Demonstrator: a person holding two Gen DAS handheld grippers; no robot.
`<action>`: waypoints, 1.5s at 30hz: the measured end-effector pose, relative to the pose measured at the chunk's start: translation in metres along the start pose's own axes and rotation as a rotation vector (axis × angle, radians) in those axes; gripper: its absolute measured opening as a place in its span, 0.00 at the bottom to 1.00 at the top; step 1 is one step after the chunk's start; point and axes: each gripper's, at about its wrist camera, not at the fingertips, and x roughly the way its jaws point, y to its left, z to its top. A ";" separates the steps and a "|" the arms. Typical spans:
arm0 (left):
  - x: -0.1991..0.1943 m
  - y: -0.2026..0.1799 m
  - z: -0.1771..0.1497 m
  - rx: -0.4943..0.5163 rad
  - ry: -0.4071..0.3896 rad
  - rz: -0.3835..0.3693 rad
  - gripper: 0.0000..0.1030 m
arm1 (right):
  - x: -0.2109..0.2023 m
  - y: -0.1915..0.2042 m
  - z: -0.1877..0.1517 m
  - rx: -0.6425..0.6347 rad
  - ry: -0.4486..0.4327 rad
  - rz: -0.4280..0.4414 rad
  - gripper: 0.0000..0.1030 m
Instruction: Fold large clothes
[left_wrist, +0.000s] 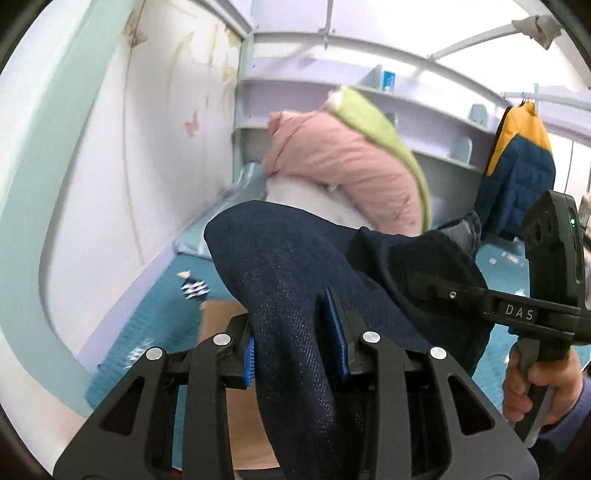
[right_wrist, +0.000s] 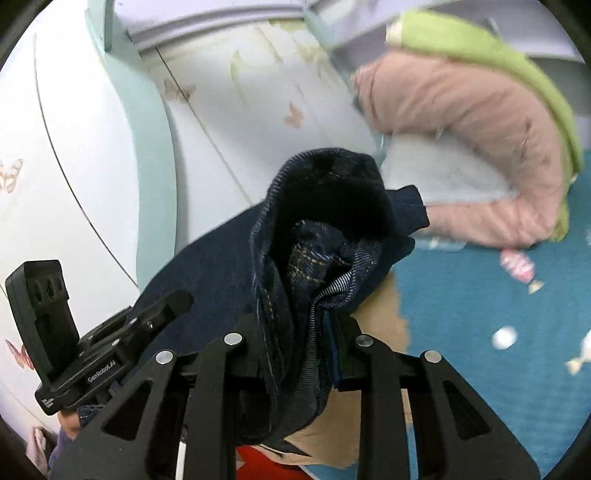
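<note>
Denim: dark blue jeans (left_wrist: 280, 280), lifted above the bed (left_wrist: 155, 325), bunched and hanging between both tongs.
Wall side: pale wall with butterfly stickers (left_wrist: 191, 124) at the far left; teal bed cover below it.
Left tongs (left_wrist: 297, 343): closed on a thick fold of the jeans, blue pads pressing the cloth from both sides.
Tan cloth (left_wrist: 218, 321): lies on the bed under the jeans, partly hidden.
Right tongs (right_wrist: 295, 332): clamped on a gathered edge of the jeans (right_wrist: 314, 236) showing orange stitching, likely the waistband.
Behind: pink jacket (left_wrist: 354, 166) with a green lining piled at the head of the bed; a blue and yellow jacket (left_wrist: 517, 166) hangs at the far right.
Doing it well: judged from the bunching, draw the two tongs apart until the cloth hangs flat, keep both grips level, then lower it onto open bed, away from the pile.
Risk: the thick fold may slip or twist if one side drops.
</note>
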 end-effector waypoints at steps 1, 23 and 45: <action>0.005 0.011 -0.012 -0.007 0.020 -0.004 0.30 | 0.006 0.001 -0.008 0.004 0.015 -0.003 0.22; -0.007 0.073 -0.095 -0.295 0.102 0.216 0.59 | 0.009 -0.092 -0.072 0.237 0.170 -0.151 0.42; 0.073 0.030 -0.111 -0.331 0.368 0.149 0.76 | 0.093 -0.086 -0.063 0.138 0.382 -0.158 0.08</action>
